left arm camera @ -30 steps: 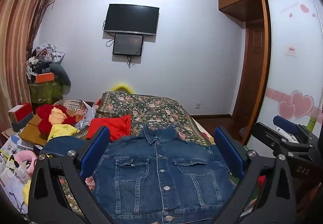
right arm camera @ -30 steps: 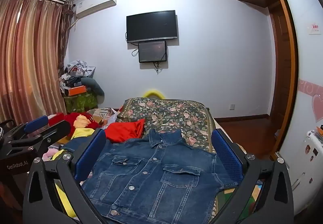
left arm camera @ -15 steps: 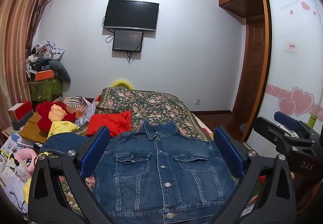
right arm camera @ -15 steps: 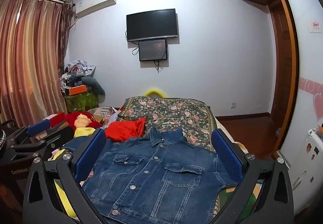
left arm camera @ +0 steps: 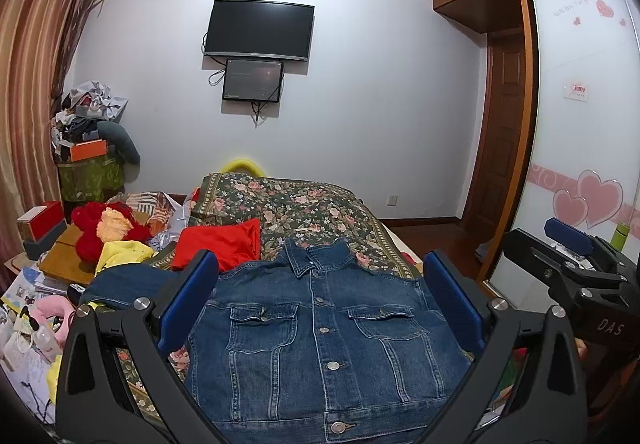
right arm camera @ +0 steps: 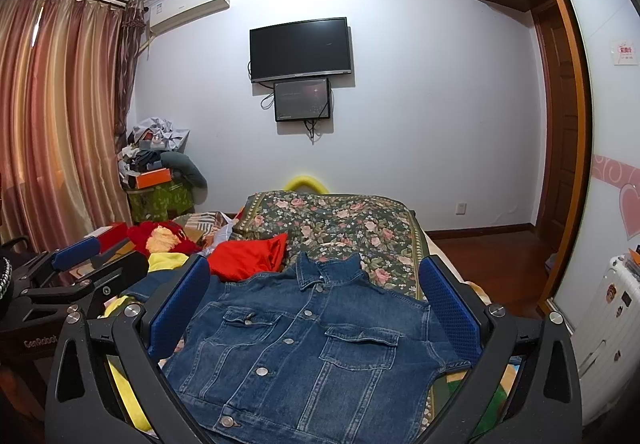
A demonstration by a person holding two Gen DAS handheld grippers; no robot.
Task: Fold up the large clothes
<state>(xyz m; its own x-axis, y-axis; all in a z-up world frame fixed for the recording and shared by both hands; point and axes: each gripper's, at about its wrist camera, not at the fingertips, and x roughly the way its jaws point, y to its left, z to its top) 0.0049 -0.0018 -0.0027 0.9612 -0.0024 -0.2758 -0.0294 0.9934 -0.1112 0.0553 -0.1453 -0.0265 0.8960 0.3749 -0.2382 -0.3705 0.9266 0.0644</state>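
Denim jacket (left arm camera: pixel 320 340) lies flat, front up and buttoned, collar away, on the floral bed (left arm camera: pixel 304 208), spread ready for folding, while the left tool (left arm camera: pixel 320 308) and right tool (right arm camera: pixel 316 308) hover above it, both wide apart and empty.

A bed (left arm camera: pixel 304 204) covered by a dark floral spread is seen. A blue denim jacket (left arm camera: pixel 324 340) is laid flat on it, front up, buttoned, collar toward the far end. A red cloth (left arm camera: pixel 224 244) is placed just beside the collar. Yellow fabric (right arm camera: pixel 120 376) is possibly tucked under the jacket's left edge.
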